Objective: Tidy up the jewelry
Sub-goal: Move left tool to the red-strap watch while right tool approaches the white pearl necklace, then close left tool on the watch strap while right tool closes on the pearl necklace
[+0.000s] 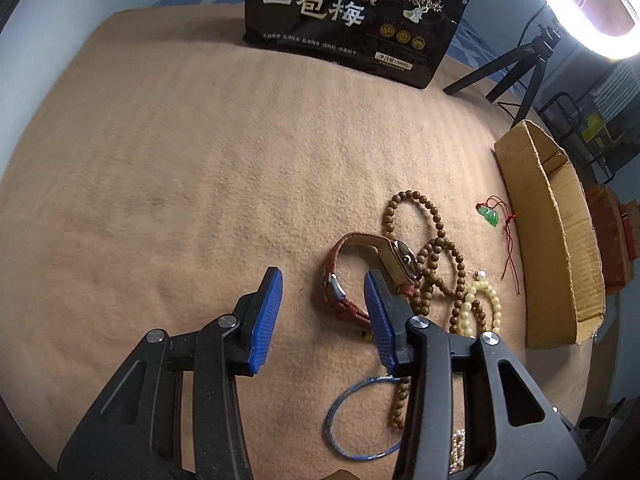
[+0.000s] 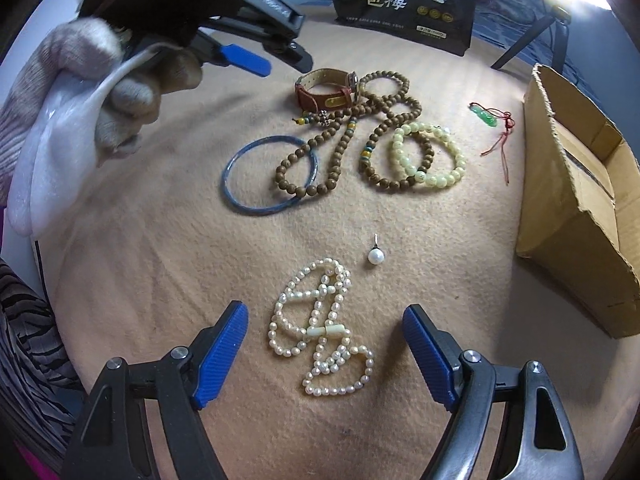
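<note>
Jewelry lies on a tan cloth. My left gripper (image 1: 322,312) is open and empty, just left of a brown-strap watch (image 1: 360,272), which also shows in the right wrist view (image 2: 326,90). Brown wooden beads (image 2: 352,140), a cream bead bracelet (image 2: 430,156), a blue bangle (image 2: 268,174) and a green pendant on red cord (image 2: 486,117) lie around it. My right gripper (image 2: 324,344) is open, its fingers either side of a white pearl strand (image 2: 320,328). A single pearl pendant (image 2: 376,256) lies just beyond. The left gripper also shows at upper left in the right wrist view (image 2: 256,60).
An open cardboard box (image 2: 576,208) stands at the right edge of the cloth, also in the left wrist view (image 1: 556,240). A black snack bag (image 1: 352,20) stands at the back. A tripod (image 1: 516,68) and ring light stand at back right.
</note>
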The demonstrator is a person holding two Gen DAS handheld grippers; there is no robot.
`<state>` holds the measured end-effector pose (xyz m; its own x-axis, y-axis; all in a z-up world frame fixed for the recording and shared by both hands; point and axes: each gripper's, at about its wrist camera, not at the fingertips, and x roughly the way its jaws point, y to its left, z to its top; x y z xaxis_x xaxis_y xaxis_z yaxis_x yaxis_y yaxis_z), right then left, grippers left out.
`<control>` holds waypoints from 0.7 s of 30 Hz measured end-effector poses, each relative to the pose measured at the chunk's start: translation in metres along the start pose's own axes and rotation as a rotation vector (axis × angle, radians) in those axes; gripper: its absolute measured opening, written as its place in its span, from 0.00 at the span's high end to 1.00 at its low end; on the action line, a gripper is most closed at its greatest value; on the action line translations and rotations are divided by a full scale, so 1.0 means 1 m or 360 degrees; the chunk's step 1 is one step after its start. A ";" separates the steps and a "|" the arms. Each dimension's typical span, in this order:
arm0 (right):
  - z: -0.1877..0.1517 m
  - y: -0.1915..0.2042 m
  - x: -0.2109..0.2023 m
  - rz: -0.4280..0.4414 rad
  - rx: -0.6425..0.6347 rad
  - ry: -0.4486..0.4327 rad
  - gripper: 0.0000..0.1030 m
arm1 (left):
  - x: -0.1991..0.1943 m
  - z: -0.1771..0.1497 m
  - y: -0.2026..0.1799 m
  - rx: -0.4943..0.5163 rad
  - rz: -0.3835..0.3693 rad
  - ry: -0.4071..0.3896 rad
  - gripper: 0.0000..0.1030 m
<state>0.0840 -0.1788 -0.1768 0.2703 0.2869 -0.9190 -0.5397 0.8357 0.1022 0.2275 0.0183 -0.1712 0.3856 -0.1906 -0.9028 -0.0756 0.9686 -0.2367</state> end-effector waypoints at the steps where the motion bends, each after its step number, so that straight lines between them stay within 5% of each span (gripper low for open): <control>1: 0.001 0.000 0.002 -0.0007 -0.0006 0.0009 0.24 | 0.002 0.001 -0.001 0.0003 -0.0004 0.0006 0.58; 6: 0.002 0.001 0.006 -0.0046 -0.0030 0.0035 0.32 | 0.013 0.002 -0.002 0.0001 -0.0028 0.0048 0.65; 12: 0.003 -0.003 0.004 -0.0030 -0.0006 0.0035 0.61 | 0.022 0.001 -0.001 -0.0017 -0.0043 0.0094 0.77; 21: 0.006 -0.012 0.005 0.0014 0.0025 0.0036 0.91 | 0.019 0.000 -0.007 -0.0007 -0.0030 0.0063 0.91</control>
<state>0.0968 -0.1847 -0.1802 0.2477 0.2837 -0.9264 -0.5292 0.8405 0.1160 0.2351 0.0077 -0.1865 0.3504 -0.2153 -0.9115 -0.0724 0.9641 -0.2555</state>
